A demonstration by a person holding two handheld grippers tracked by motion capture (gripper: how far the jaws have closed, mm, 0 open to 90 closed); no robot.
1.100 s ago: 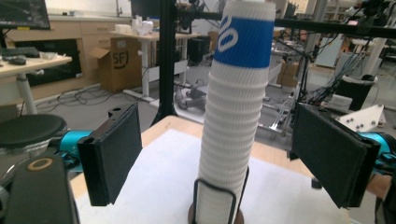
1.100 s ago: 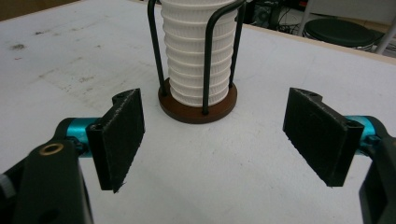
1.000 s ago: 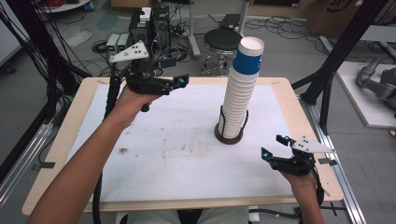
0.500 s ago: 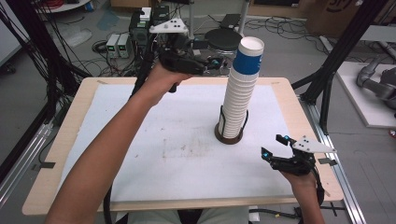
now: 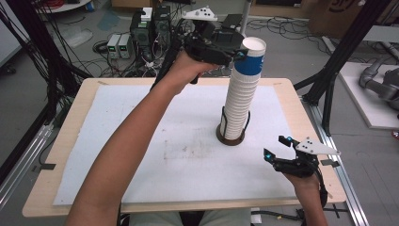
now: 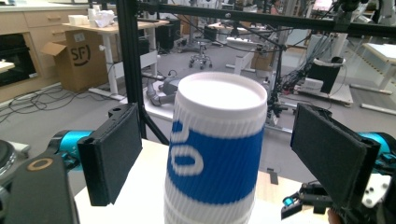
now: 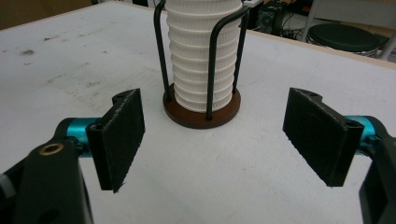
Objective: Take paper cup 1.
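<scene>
A tall stack of ribbed white paper cups [image 5: 237, 101] stands upside down in a brown-based wire holder [image 5: 230, 137] right of the table's middle. The top cup [image 5: 249, 59] wears a blue band [image 6: 215, 163]. My left gripper [image 5: 239, 51] is level with that top cup, open, its pads [image 6: 114, 154] on either side with a gap to the cup wall. At the front right of the table my right gripper [image 5: 275, 147] stands open and holds nothing. In its own view the right gripper [image 7: 219, 140] faces the holder's base [image 7: 201, 116] and the lower cups [image 7: 201, 60].
A white mat [image 5: 141, 141] covers the wooden table [image 5: 70, 141]. Black frame posts [image 5: 329, 80] rise at the right and left. Electronics boxes [image 5: 120, 44] and cables lie on the floor behind the table. A grey machine [image 5: 376, 84] sits on the floor to the right.
My left gripper has travelled from the back left of the table rightward and upward to the top cup of the stack. The right gripper has stayed put.
</scene>
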